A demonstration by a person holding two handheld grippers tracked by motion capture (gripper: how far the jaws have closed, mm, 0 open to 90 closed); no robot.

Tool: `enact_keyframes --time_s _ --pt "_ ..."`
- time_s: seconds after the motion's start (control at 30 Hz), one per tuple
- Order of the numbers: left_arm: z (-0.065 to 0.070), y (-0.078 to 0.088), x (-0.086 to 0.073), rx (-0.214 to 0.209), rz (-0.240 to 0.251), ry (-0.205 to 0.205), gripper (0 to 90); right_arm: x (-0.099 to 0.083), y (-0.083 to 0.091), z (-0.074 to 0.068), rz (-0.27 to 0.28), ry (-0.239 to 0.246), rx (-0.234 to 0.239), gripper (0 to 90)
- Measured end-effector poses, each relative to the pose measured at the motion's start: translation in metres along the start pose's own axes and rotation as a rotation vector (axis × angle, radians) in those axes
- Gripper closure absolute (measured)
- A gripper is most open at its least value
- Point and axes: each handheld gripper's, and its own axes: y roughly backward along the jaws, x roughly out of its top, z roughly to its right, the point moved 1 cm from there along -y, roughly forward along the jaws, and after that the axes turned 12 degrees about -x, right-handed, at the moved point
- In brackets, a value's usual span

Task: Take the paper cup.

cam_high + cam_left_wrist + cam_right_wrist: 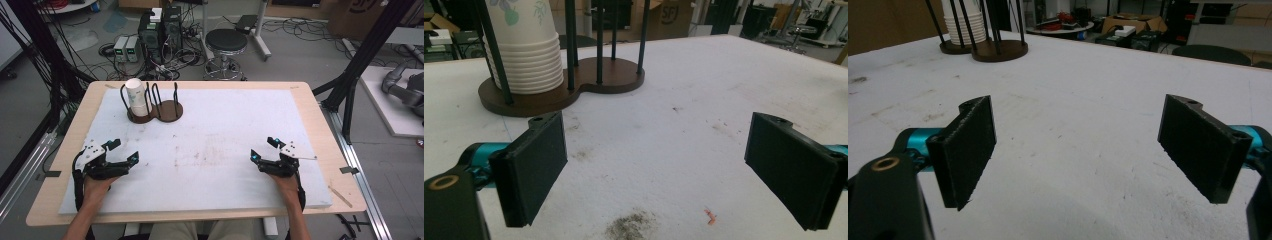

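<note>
Cups [136, 97] stand nested upside down in the left bay of a rack [152, 111] at eleven o'clock on the pad [220, 150], and nothing has been picked, so we judge the work to be at its start: both hands rest low near the front edge, well apart from the stack. At eight o'clock our left gripper [125, 151] lies on the pad with its jaws wide and nothing between them; its own view looks past the black pads [531, 172] straight at the stack and the rack's dark rods, so we take this hand for the one likelier to reach first. The next move, as we read it, calls for a forward reach toward eleven o'clock and a grip on the top cup alone, lifted clear of the rods without dragging the rest along. At four o'clock our right gripper [263, 148] sits just as wide and just as bare, the rack far off in its view. The pad is white foam, scuffed and stained, on a pale wooden table [320, 120]. Beyond, at twelve o'clock, a stool [226, 42], computer boxes [159, 31] and loose cables crowd a grey floor.
</note>
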Motion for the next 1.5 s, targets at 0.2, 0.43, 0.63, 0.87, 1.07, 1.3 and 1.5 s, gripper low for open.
enact_keyframes --time_s 0.2,0.43,0.63,0.87,1.07,1.3,1.5 --pt "0.000 0.000 0.000 0.000 0.002 0.006 9.8 0.000 0.000 0.000 -0.002 -0.007 0.005 15.8" --pt "0.000 0.000 0.000 0.007 0.002 0.008 9.8 0.000 0.000 0.000 0.005 -0.005 0.002 15.8" --pt "-0.001 0.000 0.000 0.005 0.005 0.011 9.8 0.000 0.000 0.000 0.006 -0.006 0.003 15.8" --pt "-0.002 0.002 0.003 -0.002 0.005 0.012 9.5 0.000 0.000 0.000 0.001 -0.006 0.004 15.8" --pt "-0.006 0.007 0.012 0.003 0.003 0.021 9.5 0.000 0.000 -0.001 -0.004 -0.004 0.000 15.8" --pt "-0.011 0.011 0.032 -0.009 0.001 0.024 9.5 0.000 0.000 0.000 -0.001 -0.003 0.000 15.8" --pt "-0.012 0.012 0.051 -0.020 -0.016 -0.006 9.4 0.000 -0.001 0.000 -0.006 -0.008 0.004 15.8"
